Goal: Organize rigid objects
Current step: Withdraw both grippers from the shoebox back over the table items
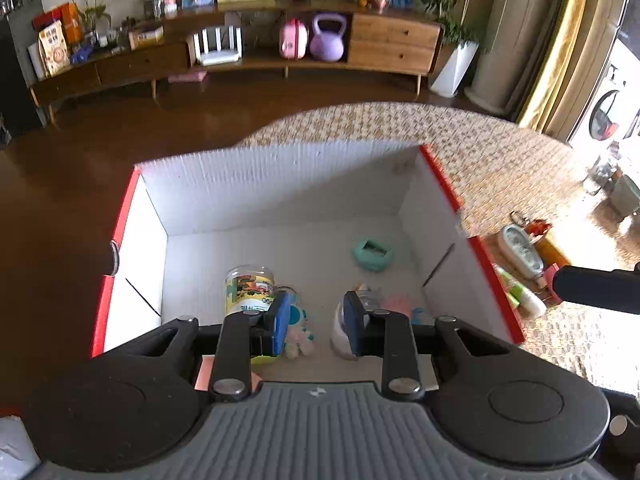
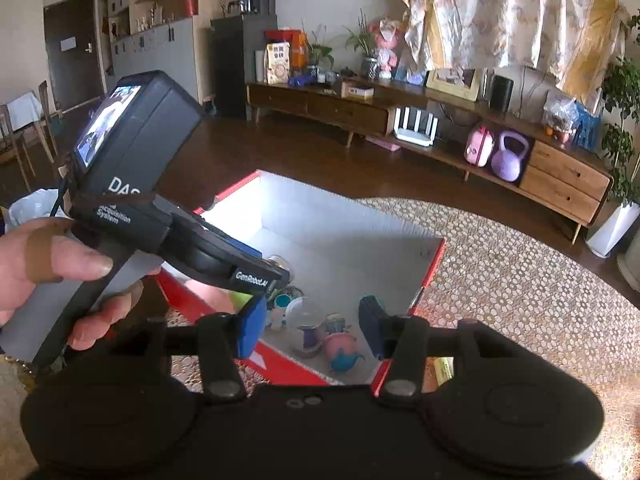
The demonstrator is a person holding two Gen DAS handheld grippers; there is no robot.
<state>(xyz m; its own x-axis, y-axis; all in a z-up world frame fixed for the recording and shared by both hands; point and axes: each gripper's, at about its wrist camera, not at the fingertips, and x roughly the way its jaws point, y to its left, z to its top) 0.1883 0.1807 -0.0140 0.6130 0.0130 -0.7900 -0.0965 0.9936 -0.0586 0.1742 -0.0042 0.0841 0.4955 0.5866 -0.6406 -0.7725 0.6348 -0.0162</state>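
Note:
An open cardboard box (image 1: 280, 188) with white walls and a red rim stands on a patterned rug. On its floor lie a clear jar with a colourful label (image 1: 249, 288), a teal case (image 1: 372, 255), a small pastel toy (image 1: 299, 338) and a pink item (image 1: 396, 304). My left gripper (image 1: 318, 326) hangs over the box's near side, open, with nothing between its blue pads. My right gripper (image 2: 312, 330) hovers over the box's near corner (image 2: 280, 364), also open and empty. Below it are a clear dome toy (image 2: 306, 324) and a pink and blue toy (image 2: 342, 348). A hand (image 2: 48, 264) holds the left gripper's handle.
Outside the box on the rug (image 1: 500, 160) lie a white oval object (image 1: 520, 248), a green and white tube (image 1: 520, 294) and an orange item (image 1: 554, 252). A wooden sideboard (image 1: 394, 44) with a purple kettlebell (image 1: 328, 38) lines the far wall across the brown floor.

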